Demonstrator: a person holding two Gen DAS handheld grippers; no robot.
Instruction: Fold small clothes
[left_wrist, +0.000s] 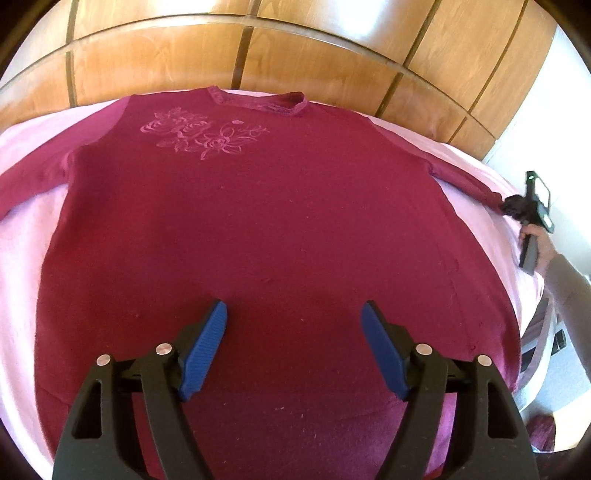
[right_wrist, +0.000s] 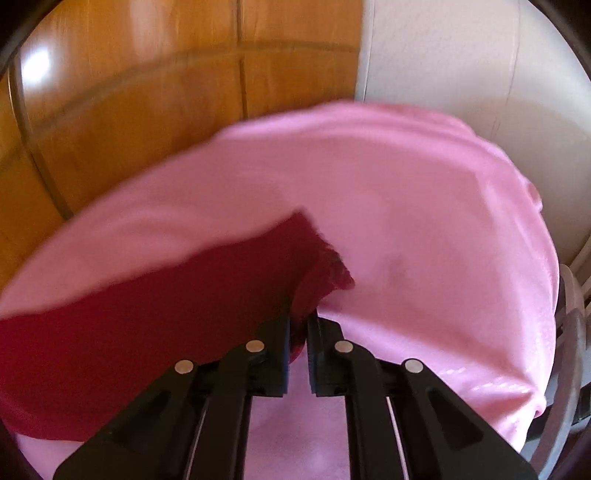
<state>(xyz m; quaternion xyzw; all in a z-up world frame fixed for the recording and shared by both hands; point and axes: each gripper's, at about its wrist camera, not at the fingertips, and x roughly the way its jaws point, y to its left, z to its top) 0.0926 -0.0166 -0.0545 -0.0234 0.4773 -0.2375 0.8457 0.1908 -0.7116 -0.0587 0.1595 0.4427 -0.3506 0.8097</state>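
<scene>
- Wooden panelled headboard (left_wrist: 229, 55) backs a bed under a smooth pink sheet (left_wrist: 22, 229), and on that sheet your dark red long-sleeved jumper with a flower print (left_wrist: 258, 221) lies flat, front up, neckline toward the headboard, both sleeves spread out sideways.
- Your left gripper (left_wrist: 293, 314) hangs over the jumper's lower middle, its blue-padded fingers (left_wrist: 207, 347) spread wide with nothing between them; the hem lies nearest you, beneath it.
- Your right gripper (right_wrist: 300, 314) is clenched on the cuff end of the jumper's right sleeve (right_wrist: 155, 317), out at the jumper's far side; a frayed bit of cuff pokes past the fingers. That view is blurred, so how deep the bite goes I cannot tell.
- What matters next: the sleeve's long axis runs from the shoulder straight out to your right gripper, across the jumper's body. I judge the coming fold carries that cuff inward along this line, toward the jumper's middle.
- The right hand is the only one on the sleeve; the left is nearer the body and hem, well apart from the cuff, placed to pin the cloth if it drags.
</scene>
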